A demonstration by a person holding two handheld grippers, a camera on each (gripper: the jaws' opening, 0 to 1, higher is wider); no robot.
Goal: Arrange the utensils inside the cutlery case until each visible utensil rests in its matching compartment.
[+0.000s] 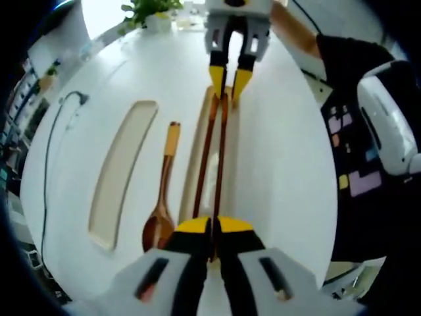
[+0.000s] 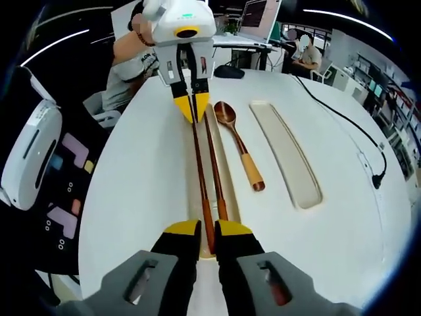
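Two brown chopsticks (image 1: 220,151) (image 2: 203,164) lie lengthwise in a narrow cream compartment of the case (image 1: 195,141) (image 2: 228,168). At their near ends my left gripper (image 1: 212,229) (image 2: 191,108) has its jaws pressed together, and one chopstick runs into the slit. My right gripper (image 2: 208,232) (image 1: 229,89) is at the far ends, jaws a little apart, with one chopstick end between them. A wooden spoon (image 1: 162,197) (image 2: 240,146) lies on the white table beside that compartment. A wider cream compartment (image 1: 122,172) (image 2: 287,155) sits beyond the spoon and holds nothing.
A black cable (image 1: 49,164) (image 2: 355,125) runs along the round white table (image 1: 283,164) (image 2: 145,178). A potted plant (image 1: 150,12) stands at the far edge. A person in dark clothes (image 1: 358,151) is close to the table. A seated person (image 2: 131,66), a mouse (image 2: 229,71) and monitors are at the other side.
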